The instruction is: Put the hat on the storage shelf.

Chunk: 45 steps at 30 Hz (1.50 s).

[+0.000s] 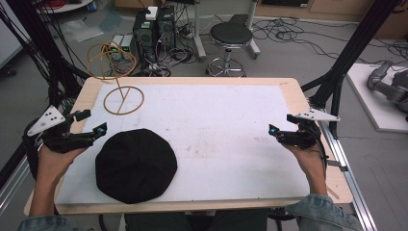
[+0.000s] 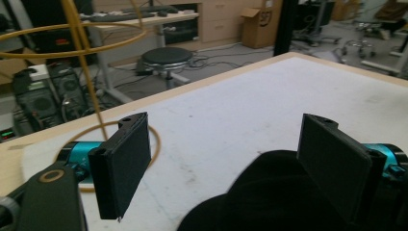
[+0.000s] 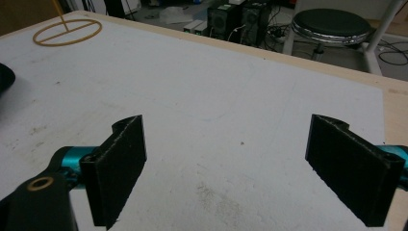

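We hold our left gripper [image 1: 91,130] at the table's left edge with its jaws spread wide and nothing between them. The black hat [image 1: 136,165] lies flat on the white mat [image 1: 216,120], toward the near left, at about four o'clock from that gripper's tips and just beside them, not touching as far as we can tell. In the left gripper view the hat [image 2: 269,197] fills the low ground between and under the jaws, a little toward the right one.

Our right gripper [image 1: 275,131] sits at the table's right edge, also wide open and empty, and points across the mat toward nine o'clock. From it the hat lies well apart, at roughly eight o'clock across bare mat; in the right gripper view just a sliver of the hat [image 3: 6,77] shows at the far left edge.

So the left hand [image 1: 50,161] is clearly the nearer one, and we judge the reach falls to it. The hat is close to round, so it offers no long axis to line up with; what counts is that its nearest rim faces the left gripper.

The yellow wire stand [image 1: 122,98] rises at twelve o'clock from the hat, near the far left corner, with its ring base resting on the mat. It is probably where the hat belongs.
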Motion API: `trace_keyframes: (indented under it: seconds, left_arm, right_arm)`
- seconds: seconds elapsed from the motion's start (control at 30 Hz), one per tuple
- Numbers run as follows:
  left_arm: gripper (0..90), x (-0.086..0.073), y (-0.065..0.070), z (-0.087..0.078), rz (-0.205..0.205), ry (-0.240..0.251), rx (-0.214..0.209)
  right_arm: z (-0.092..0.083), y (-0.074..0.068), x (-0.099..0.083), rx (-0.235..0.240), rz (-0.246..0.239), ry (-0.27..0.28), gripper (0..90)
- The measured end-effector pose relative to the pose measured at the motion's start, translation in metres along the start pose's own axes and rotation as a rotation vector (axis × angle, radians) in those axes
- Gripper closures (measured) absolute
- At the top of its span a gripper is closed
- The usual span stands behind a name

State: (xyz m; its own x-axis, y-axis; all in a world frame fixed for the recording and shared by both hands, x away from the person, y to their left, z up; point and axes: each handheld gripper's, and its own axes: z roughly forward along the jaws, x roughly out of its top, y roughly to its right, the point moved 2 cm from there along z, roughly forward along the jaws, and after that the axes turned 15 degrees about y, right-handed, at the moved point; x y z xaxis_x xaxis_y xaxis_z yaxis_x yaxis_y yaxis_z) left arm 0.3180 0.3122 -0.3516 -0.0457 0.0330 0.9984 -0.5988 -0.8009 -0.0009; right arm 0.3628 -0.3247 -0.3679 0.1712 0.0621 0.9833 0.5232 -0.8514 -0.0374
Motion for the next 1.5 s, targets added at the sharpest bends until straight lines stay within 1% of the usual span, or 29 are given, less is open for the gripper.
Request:
trace_keyframes:
  seconds: [0.13,0.17,0.23,0.3,0.37,0.4,0.43,0.53,0.6,0.63,0.67,0.73,0.8,0.83,0.87,0.97,1.1,1.17,1.23,1.4,1.43,1.5]
  left_arm:
    - [19.5,0.003,0.012,-0.005,0.025,0.017,-0.05]
    - [19.5,0.004,0.015,-0.006,0.033,0.019,-0.069]
    - [19.4,0.006,0.021,-0.007,0.031,0.026,-0.1]
    - [19.2,0.006,0.026,-0.007,0.029,0.027,-0.12]
    - [18.9,0.005,0.031,-0.007,0.037,0.027,-0.147]
    - [19.0,0.005,0.031,-0.007,0.037,0.027,-0.147]
    - [19.0,0.003,0.036,-0.007,0.044,0.027,-0.175]
    - [19.2,-0.001,0.044,-0.006,0.048,0.027,-0.212]
    - [19.2,-0.003,0.049,-0.006,0.058,0.024,-0.233]
    - [19.3,-0.003,0.049,-0.006,0.058,0.024,-0.233]
    - [19.2,-0.006,0.053,-0.004,0.065,0.016,-0.255]
    - [19.3,-0.009,0.057,-0.003,0.077,0.004,-0.27]
    - [19.4,-0.012,0.061,-0.001,0.085,-0.008,-0.297]
    - [19.4,-0.012,0.061,-0.001,0.085,-0.008,-0.297]
    - [19.4,-0.015,0.064,0.0,0.095,-0.023,-0.313]
    - [19.4,-0.02,0.069,0.001,0.102,-0.039,-0.343]
    - [19.4,-0.024,0.075,0.002,0.11,-0.052,-0.372]
    - [19.4,-0.025,0.076,0.003,0.114,-0.053,-0.377]
    - [19.4,-0.029,0.079,0.005,0.122,-0.061,-0.395]
    - [19.4,-0.032,0.082,0.006,0.126,-0.069,-0.406]
    - [19.4,-0.033,0.084,0.007,0.134,-0.078,-0.417]
    - [19.5,-0.035,0.085,0.008,0.151,-0.091,-0.413]
  right_arm:
    - [-0.001,0.0,0.001,-0.002,0.005,0.004,14.0]
    - [-0.001,0.0,0.0,-0.003,0.005,0.004,14.0]
    - [-0.001,0.001,0.0,-0.002,0.003,0.003,14.0]
    - [-0.001,0.001,0.0,-0.006,0.006,0.002,14.0]
    - [-0.001,0.001,0.0,-0.002,0.013,0.002,14.0]
    - [-0.001,0.001,0.0,-0.001,0.013,0.002,14.0]
    - [-0.001,0.001,0.0,-0.002,0.01,-0.001,14.0]
    - [-0.001,0.001,0.0,0.0,0.01,-0.001,14.0]
    - [-0.001,0.001,0.0,-0.001,0.01,-0.001,14.0]
    - [-0.001,0.001,0.0,-0.001,0.011,-0.001,14.0]
    - [-0.001,0.001,0.0,-0.001,0.012,-0.001,14.0]
    - [-0.001,0.001,0.0,0.001,0.013,0.0,14.0]
    - [-0.001,0.001,0.0,0.002,0.014,0.002,14.0]
    - [-0.001,0.001,0.0,0.002,0.015,0.002,14.0]
    - [-0.001,0.001,0.0,0.003,0.016,0.002,14.0]
    - [-0.001,0.001,0.0,0.004,0.015,0.002,14.0]
    - [0.0,0.001,0.0,0.007,0.013,-0.001,14.0]
    - [0.0,0.001,0.0,0.007,0.016,0.001,14.0]
    - [0.0,0.001,0.0,0.007,0.015,0.001,14.0]
    - [0.0,0.001,0.0,0.009,0.014,0.002,14.0]
    - [0.0,0.001,0.0,0.009,0.016,0.002,14.0]
    - [0.0,0.001,0.0,0.01,0.013,0.003,14.0]
